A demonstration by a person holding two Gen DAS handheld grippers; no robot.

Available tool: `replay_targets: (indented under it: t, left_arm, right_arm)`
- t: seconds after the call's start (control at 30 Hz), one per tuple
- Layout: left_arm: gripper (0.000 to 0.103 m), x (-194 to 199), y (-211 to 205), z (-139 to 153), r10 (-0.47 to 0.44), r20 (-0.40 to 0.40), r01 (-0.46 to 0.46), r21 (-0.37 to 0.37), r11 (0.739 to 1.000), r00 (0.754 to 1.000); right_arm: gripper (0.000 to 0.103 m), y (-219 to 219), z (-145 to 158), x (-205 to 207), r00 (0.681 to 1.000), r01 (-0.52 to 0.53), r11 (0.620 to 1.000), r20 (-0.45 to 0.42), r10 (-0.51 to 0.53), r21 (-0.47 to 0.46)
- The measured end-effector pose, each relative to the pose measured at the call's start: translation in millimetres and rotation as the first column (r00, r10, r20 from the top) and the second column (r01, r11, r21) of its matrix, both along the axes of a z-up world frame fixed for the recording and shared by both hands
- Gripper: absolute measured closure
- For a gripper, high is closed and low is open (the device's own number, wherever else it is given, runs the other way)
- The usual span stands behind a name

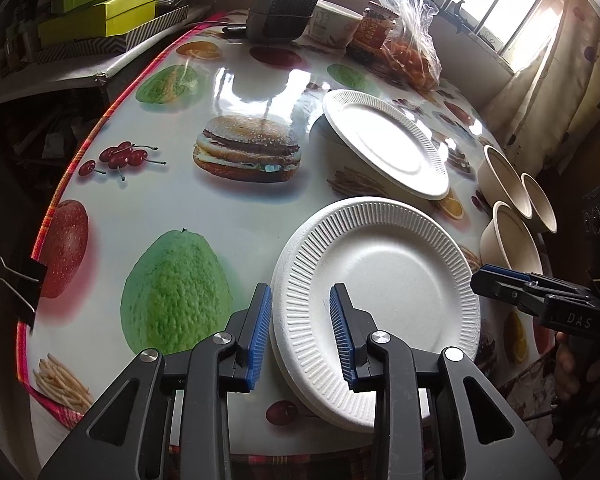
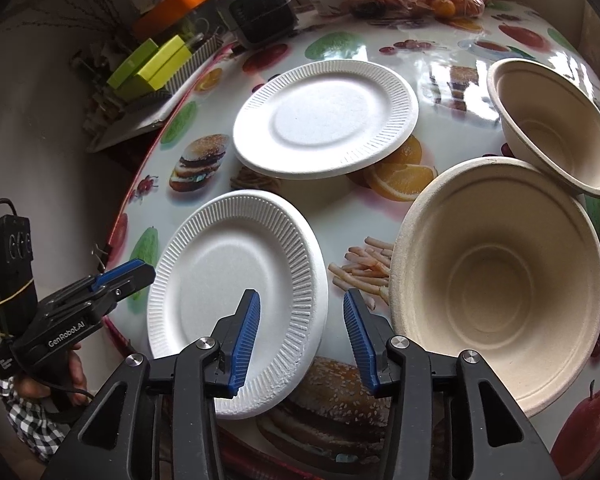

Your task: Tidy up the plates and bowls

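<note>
White foam is the story here: a stack of ribbed plates (image 1: 380, 280) sits at the near edge of the glossy food-print tablecloth (image 1: 236, 92), lower centre of the left wrist view, and both tools are on it. Starting at the left, the left gripper (image 1: 300, 336) angles steeply down from the bottom of its own frame, its blue pads (image 1: 260, 332) straddling the stack's left rim, one outside the edge, one over the ribbed border, spread apart with daylight either side, nothing pinched. In the right wrist view that same tool pokes in from the lower left, a hand (image 2: 74, 376) wrapped round its grip above a checked sleeve. Moving right, the right gripper (image 2: 304, 340) tilts down just as steeply from the bottom of its frame, jaws parted and straddling the stack's right rim, one pad above the plate, the other clear of it over the cloth, no squeeze visible. Further up, centre frame, a second foam plate (image 2: 324, 120) lies apart from the stack, one edge lifted off the cloth. On the right, a large beige bowl (image 2: 496, 276) sits just beside the stack, and a smaller bowl (image 2: 552, 128) touches its upper rim.
</note>
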State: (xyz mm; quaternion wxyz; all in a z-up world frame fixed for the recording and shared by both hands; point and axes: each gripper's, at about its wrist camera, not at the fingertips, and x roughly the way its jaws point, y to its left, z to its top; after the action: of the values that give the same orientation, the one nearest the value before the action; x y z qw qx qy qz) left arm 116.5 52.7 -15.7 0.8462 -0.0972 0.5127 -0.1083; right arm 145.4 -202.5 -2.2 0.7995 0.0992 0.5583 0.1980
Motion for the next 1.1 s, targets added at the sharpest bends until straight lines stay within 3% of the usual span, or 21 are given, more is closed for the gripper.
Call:
replay_targets:
  t: [0.63,1.1]
  left_arm:
    - [0.071,51,-12,37,-0.009,0.086,0.007,0.016,1.0,0.996]
    - [0.071,109,-26,32,-0.003,0.057,0.001,0.027,1.0,0.998]
  right_arm:
    - [0.054,-24,56,32,0.985,0.038,0.999,0.17,-0.032,-0.033]
    - [0.054,-50,52,102,0.988,0.051,0.995,0.147,-0.038,-0.087]
